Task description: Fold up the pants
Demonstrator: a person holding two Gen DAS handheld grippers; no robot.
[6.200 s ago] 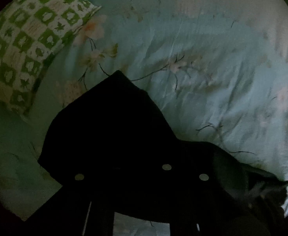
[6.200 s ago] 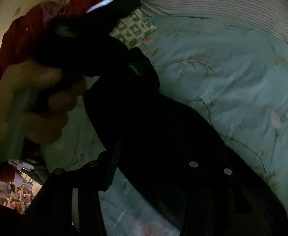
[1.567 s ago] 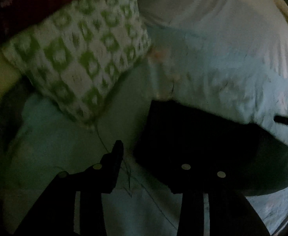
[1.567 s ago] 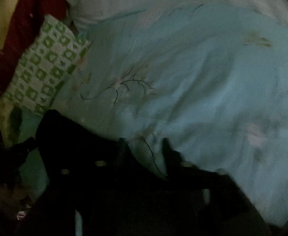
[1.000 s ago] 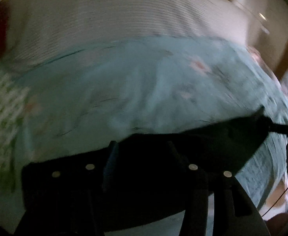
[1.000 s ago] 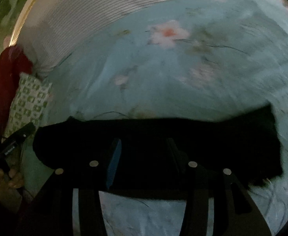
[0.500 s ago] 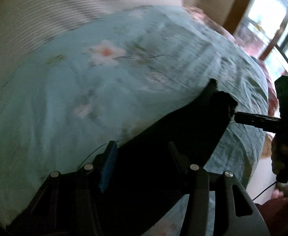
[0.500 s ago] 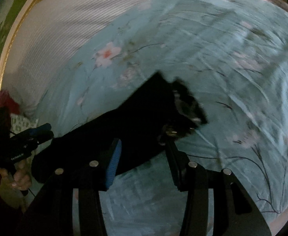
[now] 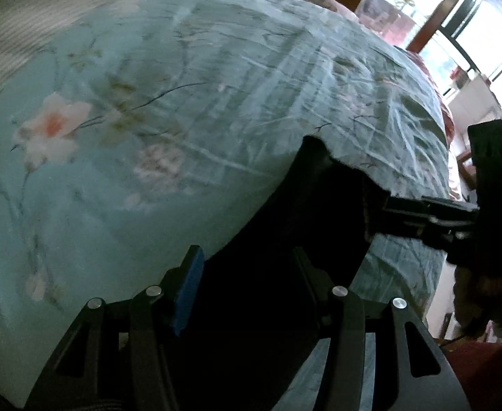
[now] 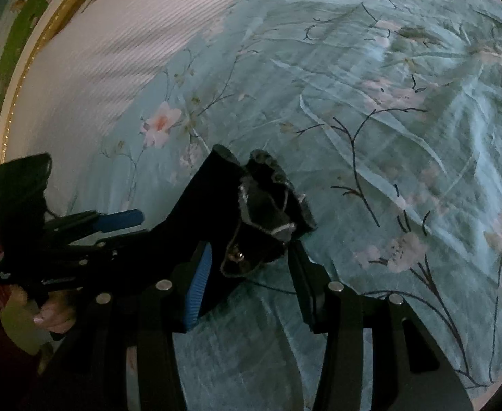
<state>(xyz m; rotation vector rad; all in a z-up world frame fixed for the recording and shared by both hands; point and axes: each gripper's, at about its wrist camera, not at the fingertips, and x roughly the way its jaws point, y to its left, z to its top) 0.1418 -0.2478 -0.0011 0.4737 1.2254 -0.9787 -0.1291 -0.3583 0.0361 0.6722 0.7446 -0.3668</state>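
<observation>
One pr of black pants [image 10: 216,198] lies on the teal floral bedspread [image 10: 371,85], the landmark here. No containers in either view. The pants' long axis runs diagonally across the bedspread in the right wrist view, from lower left up to a bunched end w/ pale lining and a metal button showing, approx mid-spread.

Two grippers. Right gripper [image 10: 247,284] sits just below that bunched end, jaws abt half apart; the fabric's lower edge lies between the fingers but the pads don't press it. Left gripper [image 9: 244,274] is over the other part of the pants; in its own view, dark cloth fills the gap btwn the parted fingers, though can't tell if the pads touch it.

One striped white sheet [image 10: 114,44] borders the bedspread's far-left side. A window [image 9: 473,17] shows beyond its far edge.
</observation>
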